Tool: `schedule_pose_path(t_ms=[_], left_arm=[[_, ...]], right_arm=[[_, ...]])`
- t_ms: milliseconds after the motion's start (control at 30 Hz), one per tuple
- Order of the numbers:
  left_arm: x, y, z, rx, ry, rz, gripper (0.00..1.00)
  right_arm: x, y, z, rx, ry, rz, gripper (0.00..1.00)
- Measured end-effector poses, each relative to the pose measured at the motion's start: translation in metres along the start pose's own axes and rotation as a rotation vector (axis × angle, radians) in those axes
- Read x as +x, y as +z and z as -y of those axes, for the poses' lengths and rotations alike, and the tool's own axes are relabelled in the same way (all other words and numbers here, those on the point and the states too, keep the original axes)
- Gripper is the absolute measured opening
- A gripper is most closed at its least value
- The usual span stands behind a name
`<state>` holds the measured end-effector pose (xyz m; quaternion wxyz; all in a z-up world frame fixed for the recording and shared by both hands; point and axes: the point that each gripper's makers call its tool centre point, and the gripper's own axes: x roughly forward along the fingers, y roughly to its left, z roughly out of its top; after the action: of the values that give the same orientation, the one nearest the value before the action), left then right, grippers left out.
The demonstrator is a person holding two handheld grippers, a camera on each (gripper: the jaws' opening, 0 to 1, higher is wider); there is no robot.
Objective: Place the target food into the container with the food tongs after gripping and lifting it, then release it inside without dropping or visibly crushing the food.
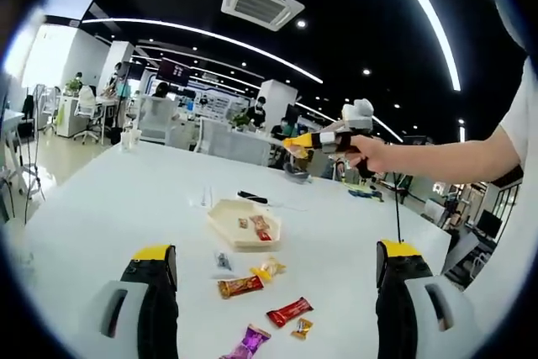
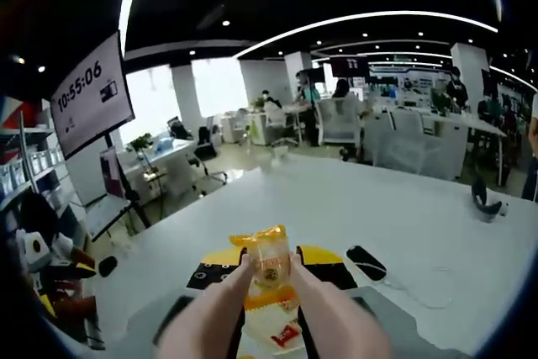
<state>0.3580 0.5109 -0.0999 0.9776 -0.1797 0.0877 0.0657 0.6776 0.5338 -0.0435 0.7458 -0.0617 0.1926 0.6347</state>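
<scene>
Between the closed tips of the right tool [image 2: 267,279] sits a yellow-wrapped snack [image 2: 267,260], above the tray [image 2: 267,332]; left tool [image 1: 277,268] gapes open.

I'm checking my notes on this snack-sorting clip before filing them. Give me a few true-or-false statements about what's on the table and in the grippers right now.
1. The right gripper holds a yellow-wrapped snack. True.
2. The tray is empty. False: it holds a couple of wrapped snacks, one red.
3. Loose wrapped candies lie on the white table near the tray. True.
4. The left gripper grips a purple candy. False: its jaws stand wide apart, the purple candy lying on the table.
</scene>
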Motion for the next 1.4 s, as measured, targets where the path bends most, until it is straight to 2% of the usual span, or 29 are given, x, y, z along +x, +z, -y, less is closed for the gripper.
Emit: schedule_pose_path(t_ms=[167,567,767,933,1000,1267,1400], left_arm=[[-0.002,-0.004,0.0,0.027,-0.002,-0.032,0.99],[-0.026,-0.004,-0.021,0.007,0.068,-0.009,0.99],[-0.029,-0.008,-0.02,0.002,0.063,-0.014,0.99],[-0.03,-0.012,-0.02,-0.005,0.058,-0.022,0.99],[-0.03,-0.013,-0.02,-0.021,0.051,-0.021,0.99],[-0.029,-0.016,-0.018,-0.029,0.046,-0.02,0.99],[-0.03,-0.019,-0.016,-0.036,0.046,-0.019,0.99]], right_arm=[[0.007,-0.002,-0.006,-0.011,0.013,-0.018,0.22],[0.027,0.003,-0.022,-0.012,0.049,-0.014,0.22],[0.033,0.005,-0.033,-0.002,0.065,-0.012,0.24],[0.032,0.001,-0.041,-0.022,0.081,-0.024,0.26],[0.032,0.001,-0.041,-0.002,0.096,-0.024,0.26],[0.031,-0.001,-0.036,0.006,0.081,-0.027,0.26],[0.023,-0.009,-0.035,0.003,0.065,-0.041,0.27]])
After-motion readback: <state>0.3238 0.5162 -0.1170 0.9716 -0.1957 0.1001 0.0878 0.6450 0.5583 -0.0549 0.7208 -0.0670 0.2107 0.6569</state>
